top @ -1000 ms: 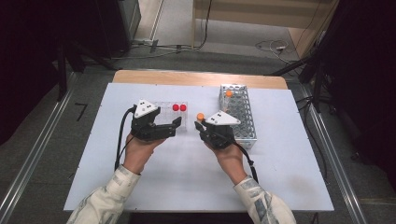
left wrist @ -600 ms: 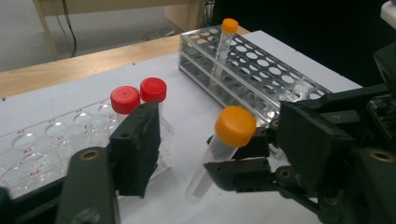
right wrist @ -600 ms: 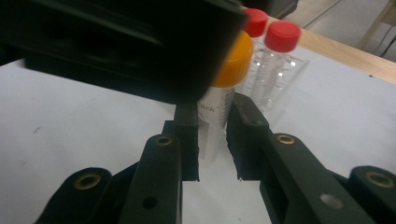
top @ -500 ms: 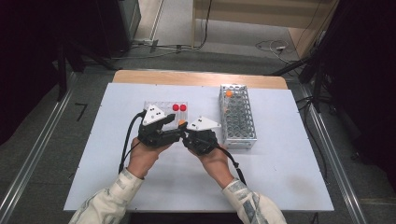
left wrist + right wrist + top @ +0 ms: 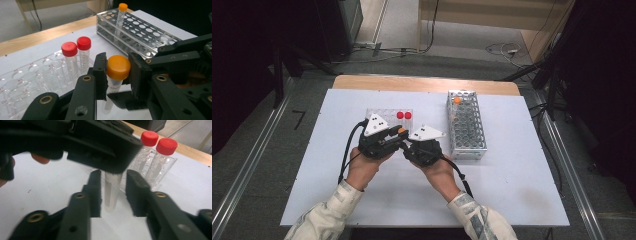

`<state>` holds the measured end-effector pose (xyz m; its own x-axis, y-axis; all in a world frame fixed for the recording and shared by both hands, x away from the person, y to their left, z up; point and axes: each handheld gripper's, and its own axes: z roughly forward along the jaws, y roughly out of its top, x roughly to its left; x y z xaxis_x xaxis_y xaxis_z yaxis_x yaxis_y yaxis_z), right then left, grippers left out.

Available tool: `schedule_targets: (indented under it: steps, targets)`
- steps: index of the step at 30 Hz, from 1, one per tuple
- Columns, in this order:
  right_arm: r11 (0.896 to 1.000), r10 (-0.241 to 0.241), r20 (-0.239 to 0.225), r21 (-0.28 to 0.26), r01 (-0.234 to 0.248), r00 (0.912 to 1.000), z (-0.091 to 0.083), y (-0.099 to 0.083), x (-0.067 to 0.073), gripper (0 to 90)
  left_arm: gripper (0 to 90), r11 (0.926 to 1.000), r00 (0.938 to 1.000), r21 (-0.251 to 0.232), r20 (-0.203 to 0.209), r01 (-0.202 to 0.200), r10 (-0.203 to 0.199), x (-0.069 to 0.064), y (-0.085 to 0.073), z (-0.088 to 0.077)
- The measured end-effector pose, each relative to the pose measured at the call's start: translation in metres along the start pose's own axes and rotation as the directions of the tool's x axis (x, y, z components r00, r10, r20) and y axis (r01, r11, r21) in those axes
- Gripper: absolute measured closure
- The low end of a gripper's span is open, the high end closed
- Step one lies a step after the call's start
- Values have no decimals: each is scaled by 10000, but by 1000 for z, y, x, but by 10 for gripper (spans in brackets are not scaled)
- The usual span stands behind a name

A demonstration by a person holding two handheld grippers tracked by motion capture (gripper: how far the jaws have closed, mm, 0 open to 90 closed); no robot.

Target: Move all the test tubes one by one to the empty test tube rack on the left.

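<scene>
Handover of an orange-capped tube (image 5: 117,75) between two hand-held grippers, above the white table (image 5: 512,190). Nearest the person, the left gripper (image 5: 117,72) has just been closing and now clamps the tube by its orange cap (image 5: 402,131). The right gripper (image 5: 113,192) has just been opening; its jaws stand narrowly apart on either side of the tube's clear body, the pads off the wall. The tube hangs near-upright, long axis vertical, cap uppermost, rounded end toward the table. To complete the transfer well, the right gripper should likely back straight away without brushing the tube. Beyond lies the clear plastic rack (image 5: 382,114) bearing two red-capped tubes (image 5: 404,115); to the right, the metal rack (image 5: 467,131) holds one more orange-capped tube (image 5: 457,101).
</scene>
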<state>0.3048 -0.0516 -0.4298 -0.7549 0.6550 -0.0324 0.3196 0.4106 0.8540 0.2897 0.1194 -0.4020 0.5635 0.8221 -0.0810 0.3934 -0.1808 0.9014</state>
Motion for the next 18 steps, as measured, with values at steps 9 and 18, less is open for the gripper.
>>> schedule_targets:
  steps: [9,18]
  targets:
    - [9997,194,-78,117,-193,9998,-9,-6,-15,383,699,9986,9973,-196,-535,501,-511,19,5,-10]
    - [9984,471,236,287,-478,9986,-16,-11,-28,255,699,9950,9909,-633,-1051,773,-837,35,15,-22]
